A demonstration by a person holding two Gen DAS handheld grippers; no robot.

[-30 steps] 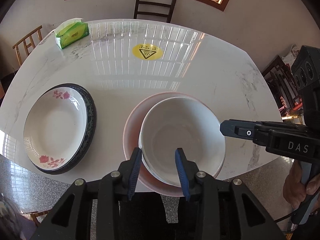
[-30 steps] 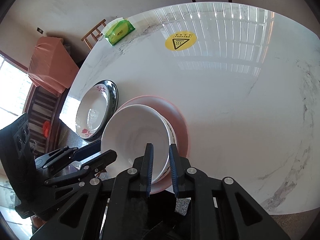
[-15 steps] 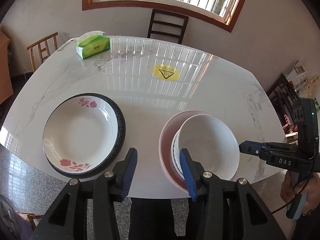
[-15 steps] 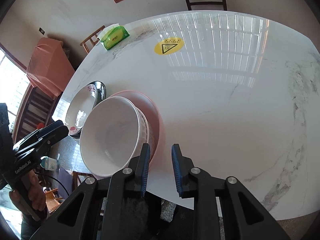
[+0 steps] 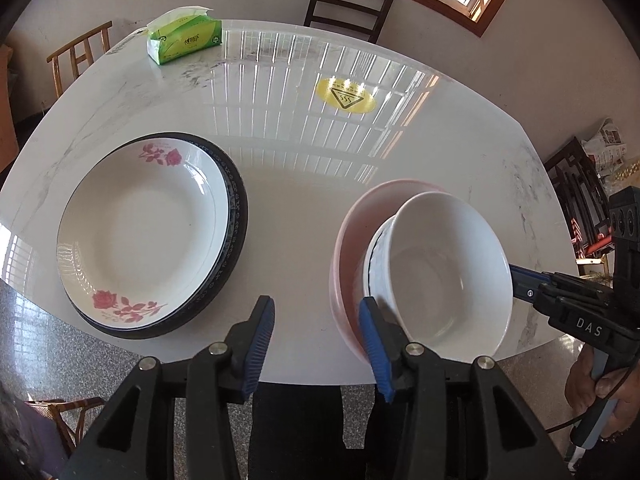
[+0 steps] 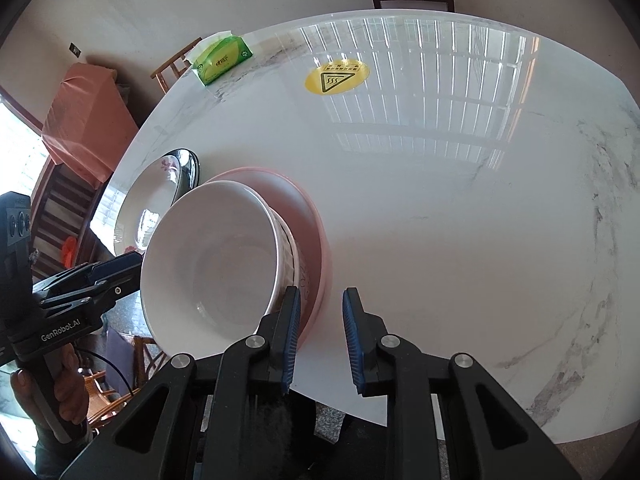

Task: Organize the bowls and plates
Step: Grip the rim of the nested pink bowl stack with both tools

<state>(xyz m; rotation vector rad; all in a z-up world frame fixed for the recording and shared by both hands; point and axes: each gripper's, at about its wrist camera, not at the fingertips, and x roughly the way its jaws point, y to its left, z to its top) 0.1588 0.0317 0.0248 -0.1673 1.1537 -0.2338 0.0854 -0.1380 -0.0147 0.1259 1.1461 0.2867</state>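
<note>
Two sorted stacks sit near the front edge of the white marble desk [image 5: 400, 152], within easy reach. On the left, a rose-patterned plate [image 5: 140, 236] rests inside a dark-rimmed plate [image 5: 236, 216], shallow pieces nested together. Just beside it on the right, a plain white bowl [image 5: 448, 276] sits in a patterned bowl [image 6: 289, 248], and both rest on a pink plate [image 5: 348, 240]; the white bowl leans toward the front edge, seemingly not fully seated, though the fisheye may exaggerate the tilt.

The left tool [image 5: 316, 344] hangs over the bare desk between the stacks, its jaws apart with nothing between them, having just been opening. The right tool [image 6: 320, 332] is also empty, jaws parted narrowly, beside the pink plate's rim. Both appear clear of the dishes, suggesting the bowl was released.
</note>
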